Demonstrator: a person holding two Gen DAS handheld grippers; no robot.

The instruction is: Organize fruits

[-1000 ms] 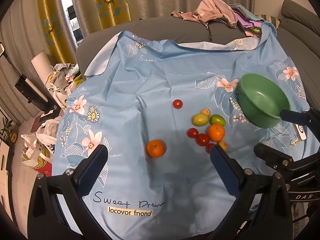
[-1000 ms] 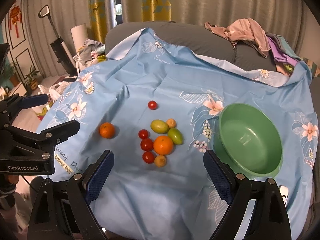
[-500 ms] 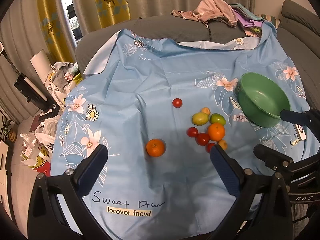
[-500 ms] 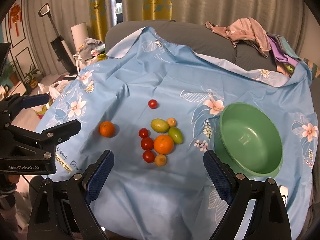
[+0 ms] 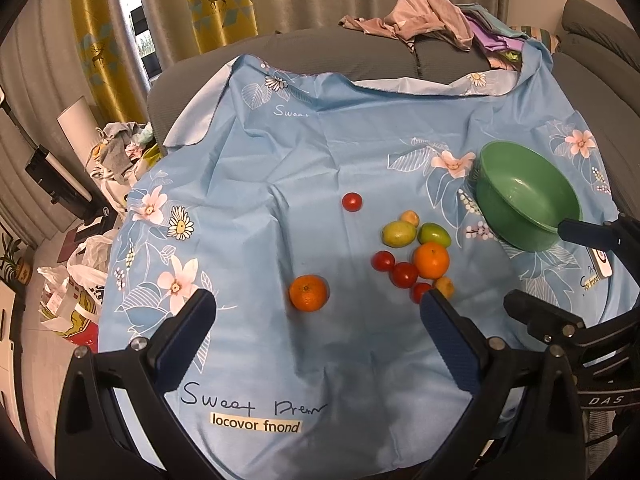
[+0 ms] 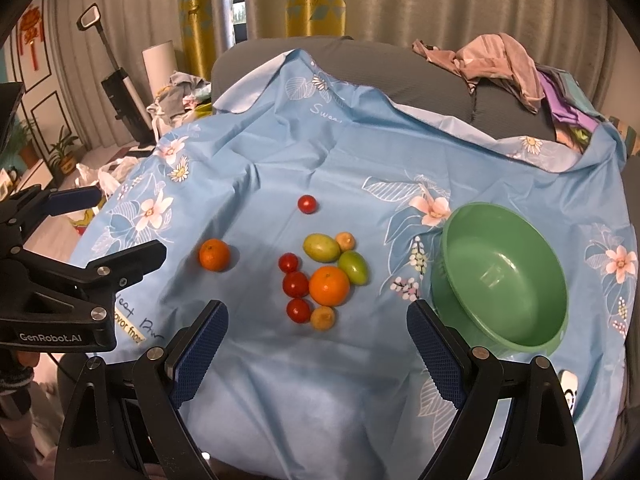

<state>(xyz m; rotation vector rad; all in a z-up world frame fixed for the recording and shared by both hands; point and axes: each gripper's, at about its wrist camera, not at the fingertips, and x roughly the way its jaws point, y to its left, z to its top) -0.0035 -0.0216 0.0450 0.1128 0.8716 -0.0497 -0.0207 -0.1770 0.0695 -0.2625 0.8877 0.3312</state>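
Several fruits lie on a blue flowered cloth point(image 5: 280, 152). A lone orange point(image 5: 309, 293) point(image 6: 214, 254) sits left of a cluster: a bigger orange point(image 5: 431, 259) point(image 6: 329, 285), two green fruits point(image 6: 321, 247), red tomatoes point(image 6: 295, 284) and small yellow fruits point(image 6: 322, 317). One tomato point(image 5: 352, 201) point(image 6: 307, 203) lies apart, farther back. An empty green bowl point(image 5: 528, 204) point(image 6: 504, 276) stands at the right. My left gripper point(image 5: 316, 336) is open above the cloth's near edge, nearest the lone orange. My right gripper point(image 6: 316, 340) is open, hovering before the cluster.
The cloth point(image 6: 280, 152) covers a grey sofa with a pile of clothes point(image 5: 420, 20) at the back right. Bags and laundry point(image 5: 80, 264) lie on the floor at the left. A small white device point(image 5: 600, 268) lies on the cloth near the bowl.
Both grippers stay open and nearly still; the views have shifted only slightly. No fruit has moved.
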